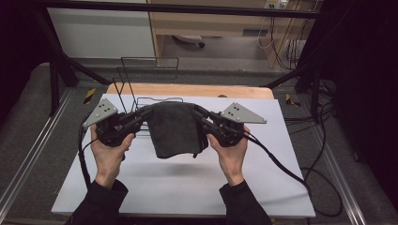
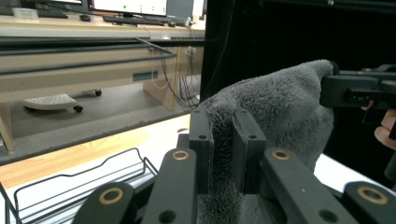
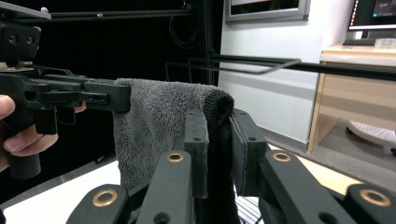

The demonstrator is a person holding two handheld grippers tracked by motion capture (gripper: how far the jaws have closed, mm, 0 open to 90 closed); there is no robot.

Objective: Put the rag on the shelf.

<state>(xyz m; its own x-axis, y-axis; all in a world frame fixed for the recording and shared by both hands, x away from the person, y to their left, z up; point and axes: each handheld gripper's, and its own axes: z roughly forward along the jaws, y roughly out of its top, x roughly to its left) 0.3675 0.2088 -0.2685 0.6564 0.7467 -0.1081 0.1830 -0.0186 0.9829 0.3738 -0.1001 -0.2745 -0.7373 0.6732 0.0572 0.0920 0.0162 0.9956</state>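
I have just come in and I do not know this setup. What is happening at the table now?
A person holds a dark grey towel up above the white table, stretched between two hand-held grippers. The left gripper pinches one top corner and the right gripper pinches the other. The towel hangs down between them. A black wire rack stands behind it.

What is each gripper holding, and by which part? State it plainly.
Both hold one dark grey towel above the table: left gripper jaws pinch one top corner, right gripper jaws the other.
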